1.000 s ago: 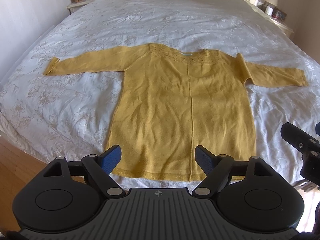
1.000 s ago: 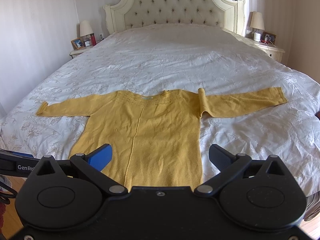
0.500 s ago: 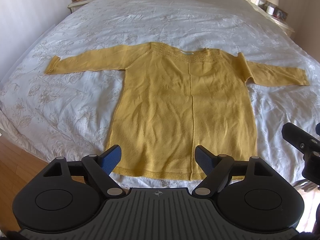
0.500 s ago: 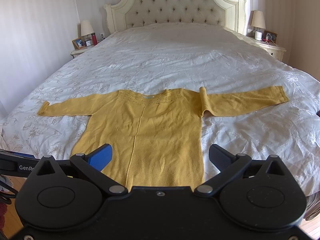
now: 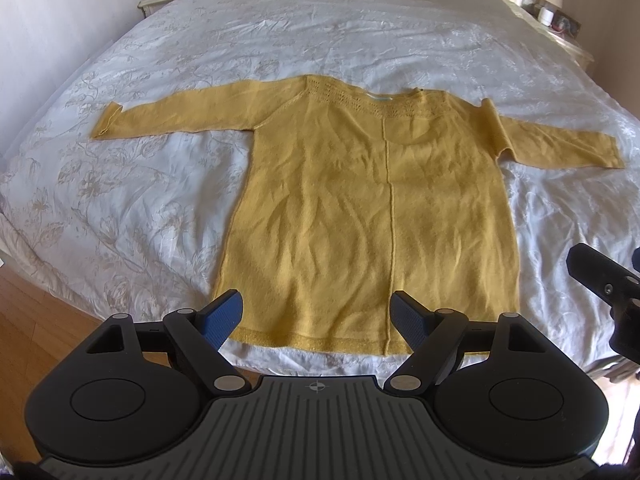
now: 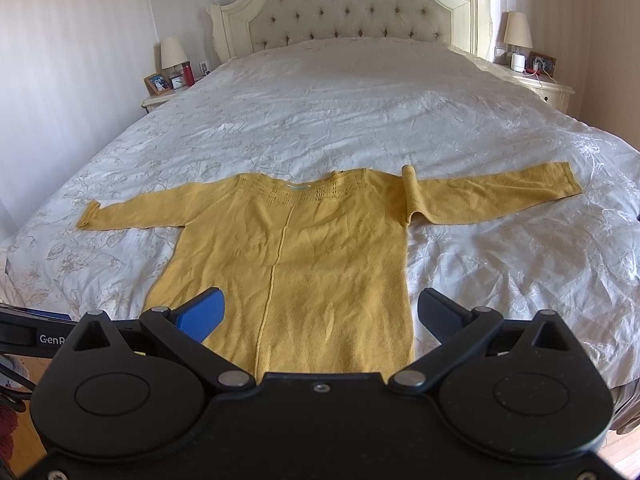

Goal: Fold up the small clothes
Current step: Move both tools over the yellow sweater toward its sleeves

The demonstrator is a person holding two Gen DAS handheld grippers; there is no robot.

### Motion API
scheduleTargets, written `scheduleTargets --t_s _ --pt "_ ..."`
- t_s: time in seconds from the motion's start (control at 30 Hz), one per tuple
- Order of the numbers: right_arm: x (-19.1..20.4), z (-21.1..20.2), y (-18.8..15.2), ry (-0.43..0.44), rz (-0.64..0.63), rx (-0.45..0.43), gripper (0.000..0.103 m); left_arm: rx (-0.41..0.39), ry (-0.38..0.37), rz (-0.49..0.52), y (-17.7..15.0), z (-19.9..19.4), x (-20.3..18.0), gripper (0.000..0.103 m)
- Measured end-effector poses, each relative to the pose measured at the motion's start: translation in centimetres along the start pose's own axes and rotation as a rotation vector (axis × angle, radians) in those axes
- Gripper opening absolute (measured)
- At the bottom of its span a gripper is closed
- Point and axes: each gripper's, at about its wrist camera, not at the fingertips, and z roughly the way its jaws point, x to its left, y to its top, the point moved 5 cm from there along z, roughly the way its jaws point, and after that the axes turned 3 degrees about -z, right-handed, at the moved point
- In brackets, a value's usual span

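**Both grippers poised at the hem of a spread yellow sweater**

Lowest in the left wrist view, the left gripper (image 5: 316, 312) has its jaws spread wide and grasping nothing; its blue-padded fingertips (image 5: 224, 314) frame the hem of the yellow sweater (image 5: 372, 216) without touching it. At the right edge of that frame a black part of the right gripper (image 5: 600, 280) pokes in. In the right wrist view the right gripper (image 6: 320, 312) is likewise released, jaws parted over the lower right part of the sweater body, empty.

The sweater lies flat, front down or up I cannot tell, on the white floral bedspread (image 5: 120, 208), hem at the near edge of the bed and neckline toward the headboard (image 6: 352, 4). Both sleeves stretch out sideways; the one at frame right has a small fold standing up at the shoulder (image 6: 410, 192).

Compared with a second ago, the left wrist view has tipped slightly downward and forward: the sweater sits a little lower and fuller in frame, and less of the far bed shows. The right wrist view is almost unchanged, and the garment itself has not moved. Jaw spacing is the same on both.

Farther back, at upper left, a nightstand (image 6: 160, 100) carries a lamp (image 6: 173, 56); another lamp (image 6: 517, 34) stands at upper right.
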Motion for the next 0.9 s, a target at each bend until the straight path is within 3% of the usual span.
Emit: scheduleTargets --t_s 0.5,0.9 --pt "-0.5 4.9 0.1 0.024 0.086 0.128 0.102 0.101 0.014 -0.024 2.1 4.0 1.6 0.08" --pt "-2.1 11.1 3.3 -0.033 0.176 0.215 0.102 0.129 0.001 -0.016 8.1 9.5 3.7 0.079"
